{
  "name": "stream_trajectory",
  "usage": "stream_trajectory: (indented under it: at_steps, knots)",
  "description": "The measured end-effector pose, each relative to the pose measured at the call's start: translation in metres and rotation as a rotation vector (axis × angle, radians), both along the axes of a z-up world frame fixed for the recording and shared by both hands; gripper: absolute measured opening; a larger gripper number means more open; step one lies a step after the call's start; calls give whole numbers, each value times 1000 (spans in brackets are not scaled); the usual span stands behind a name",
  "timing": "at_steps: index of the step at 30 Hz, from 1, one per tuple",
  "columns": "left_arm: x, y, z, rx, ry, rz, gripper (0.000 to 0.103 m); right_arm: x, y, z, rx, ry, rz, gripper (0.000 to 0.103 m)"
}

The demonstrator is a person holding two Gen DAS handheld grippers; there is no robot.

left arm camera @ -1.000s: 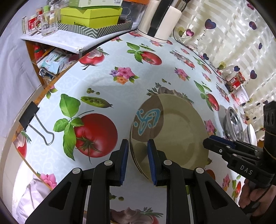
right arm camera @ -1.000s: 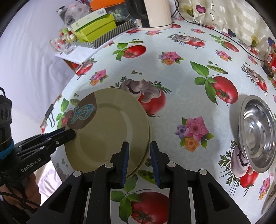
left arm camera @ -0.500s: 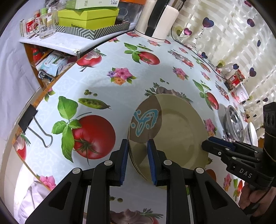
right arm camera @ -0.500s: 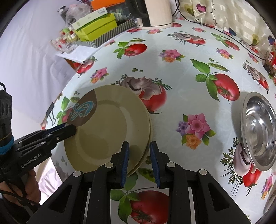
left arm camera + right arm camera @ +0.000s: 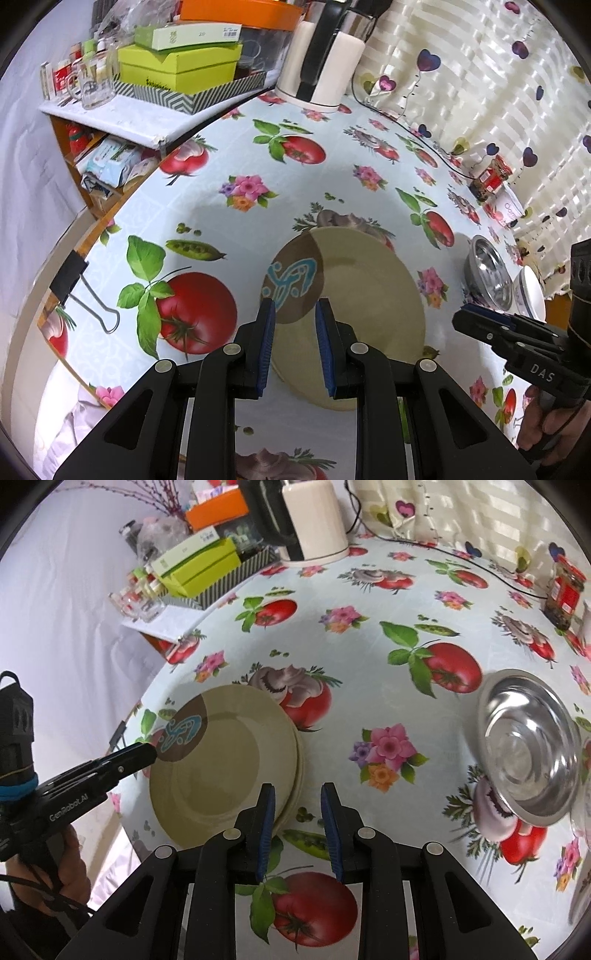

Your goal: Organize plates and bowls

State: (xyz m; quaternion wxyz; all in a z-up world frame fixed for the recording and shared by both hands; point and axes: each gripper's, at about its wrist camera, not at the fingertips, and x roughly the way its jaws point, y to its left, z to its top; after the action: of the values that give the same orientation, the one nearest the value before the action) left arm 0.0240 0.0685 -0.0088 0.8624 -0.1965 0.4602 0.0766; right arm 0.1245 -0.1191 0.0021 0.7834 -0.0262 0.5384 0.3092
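Right gripper (image 5: 297, 825) now off the stacked plates (image 5: 221, 764), its jaws over bare tablecloth (image 5: 369, 657) beside their rim, left gripper (image 5: 293, 341) drawn higher above the plates

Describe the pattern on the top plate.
Plain olive plate with a brown rim patch bearing a turquoise motif; clearest from the right wrist.

Open surface (image 5: 369, 686) between stacked plates (image 5: 221, 760) and steel bowl (image 5: 528, 746). Blocked far left by boxes (image 5: 195, 565) and kettle (image 5: 314, 520), far right by jar (image 5: 563, 594).
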Motion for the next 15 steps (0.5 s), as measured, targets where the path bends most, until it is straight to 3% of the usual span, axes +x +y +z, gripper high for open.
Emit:
stream_trajectory:
  at_steps: [15]
  knots:
    - [12, -43, 23, 25, -53, -112, 22, -9, -68, 28, 65, -56, -137, 26]
